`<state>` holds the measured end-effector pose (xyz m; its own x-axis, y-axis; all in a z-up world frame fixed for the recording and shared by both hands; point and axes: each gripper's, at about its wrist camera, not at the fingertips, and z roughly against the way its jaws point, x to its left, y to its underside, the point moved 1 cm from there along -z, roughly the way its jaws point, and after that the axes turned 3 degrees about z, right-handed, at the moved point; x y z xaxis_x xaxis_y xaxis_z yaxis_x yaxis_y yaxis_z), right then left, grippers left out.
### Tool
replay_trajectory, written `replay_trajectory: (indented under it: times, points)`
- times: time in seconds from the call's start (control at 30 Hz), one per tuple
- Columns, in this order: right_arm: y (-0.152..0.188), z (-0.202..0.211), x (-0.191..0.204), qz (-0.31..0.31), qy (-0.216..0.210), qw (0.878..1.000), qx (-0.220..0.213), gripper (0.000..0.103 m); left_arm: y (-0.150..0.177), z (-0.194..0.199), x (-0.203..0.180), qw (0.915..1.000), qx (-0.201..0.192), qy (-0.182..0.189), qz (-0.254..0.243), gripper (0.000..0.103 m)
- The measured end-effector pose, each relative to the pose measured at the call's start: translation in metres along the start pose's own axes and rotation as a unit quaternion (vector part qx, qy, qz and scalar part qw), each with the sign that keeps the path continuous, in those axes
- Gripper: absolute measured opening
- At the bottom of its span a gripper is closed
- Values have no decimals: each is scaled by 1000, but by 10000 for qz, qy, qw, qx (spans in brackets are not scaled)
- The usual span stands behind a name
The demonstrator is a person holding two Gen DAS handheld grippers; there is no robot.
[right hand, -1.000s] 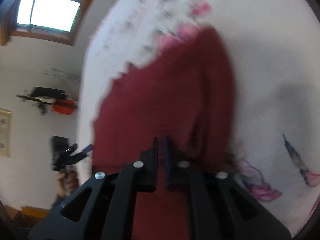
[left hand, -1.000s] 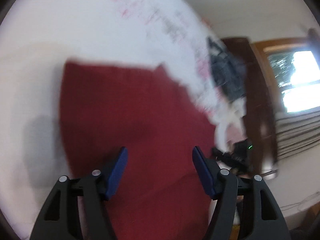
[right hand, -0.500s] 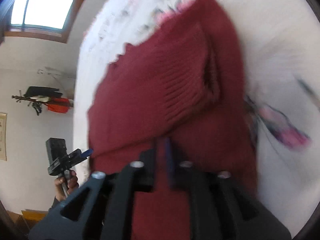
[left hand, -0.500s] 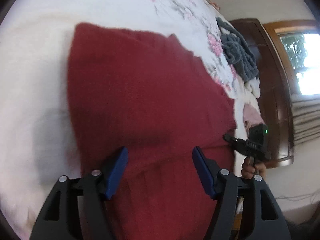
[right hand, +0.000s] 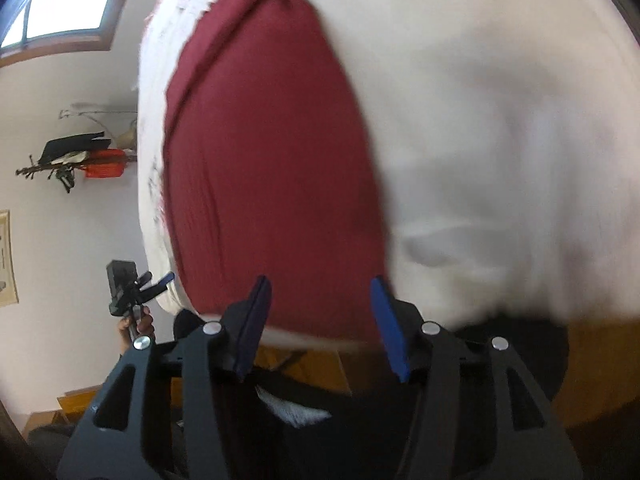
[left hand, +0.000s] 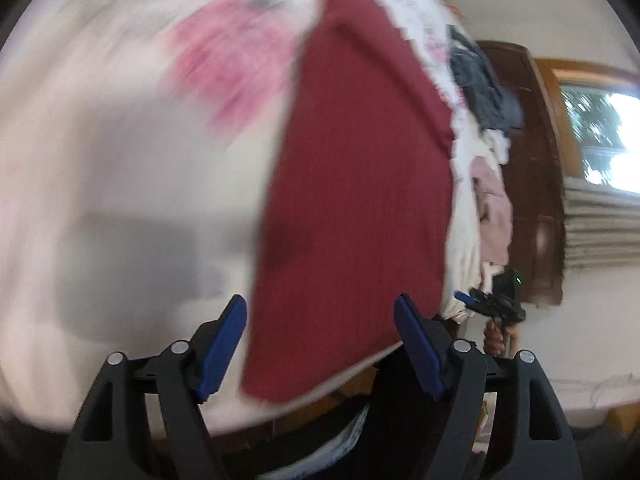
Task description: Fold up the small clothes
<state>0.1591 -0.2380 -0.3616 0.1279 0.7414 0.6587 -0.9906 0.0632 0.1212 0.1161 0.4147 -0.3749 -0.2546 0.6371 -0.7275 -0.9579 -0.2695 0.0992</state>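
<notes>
Left gripper (left hand: 320,340) spread wide, blue pads empty; red knit garment (left hand: 356,184) lying flat just ahead of it on white floral bedspread (left hand: 120,160), near bed edge. Right gripper (right hand: 320,320) also spread, holding nothing; same garment (right hand: 264,160) straight ahead of its tips. Pile of grey and pink clothes (left hand: 486,92) beyond garment, right of left gripper

A: What sort of place? A home bedroom.

B: Evidence?

A: Bed (right hand: 500,120) under a white sheet with pink flower print (left hand: 224,60). Heap of clothes (left hand: 486,92) at its far side, dark wooden wardrobe (left hand: 532,184) behind, wood-framed window (left hand: 600,136).

B: Walls?

A: White; a rack (right hand: 76,156) hung with things, framed picture (right hand: 6,256).
</notes>
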Motion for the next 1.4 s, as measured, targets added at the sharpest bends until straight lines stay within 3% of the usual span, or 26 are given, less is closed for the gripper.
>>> replay_trajectory:
  times: [0.07, 0.27, 0.5, 0.67, 0.77, 0.9, 1.1, 1.17, 1.2, 1.23, 1.3, 1.4]
  points:
    - [16, -2, -8, -99, 1, 9999, 21, 52, 19, -9, 13, 9995, 45, 157, 266, 76]
    - [22, -19, -16, -283, 71, 9996, 68, 52, 44, -23, 27, 9983, 79, 262, 514, 76]
    - [17, -41, -12, -347, 197, 9992, 60, 57, 36, -39, 23, 9980, 243, 222, 545, 79]
    - [24, -43, -4, -302, -52, 9995, 89, 58, 36, -48, 11, 9972, 420, 383, 488, 79]
    - [26, -44, -8, -302, 34, 9995, 131, 56, 39, -57, 5, 9983, 469, 173, 301, 79]
    - [26, -43, -12, -345, -82, 9992, 196, 54, 36, -59, 12, 9966, 434, 380, 581, 77]
    - [26, -50, -14, -335, -37, 9989, 319, 48, 38, -61, 11, 9960, 480, 441, 607, 59]
    - [27, -52, -11, -379, 4, 9988, 310, 36, 37, -63, 17, 9952, 467, 449, 729, 43]
    - [27, -51, -12, -390, -5, 9988, 305, 26, 37, -64, 19, 9949, 477, 440, 768, 18]
    - [29, -49, -13, -401, -46, 9988, 287, 19, 38, -66, 22, 9944, 512, 423, 825, 9]
    - [33, -45, -14, -385, -89, 9989, 234, 10, 40, -68, 25, 9936, 514, 462, 893, 8]
    - [40, -38, -11, -330, -181, 9993, 80, 7, 43, -65, 25, 9928, 400, 577, 970, 7]
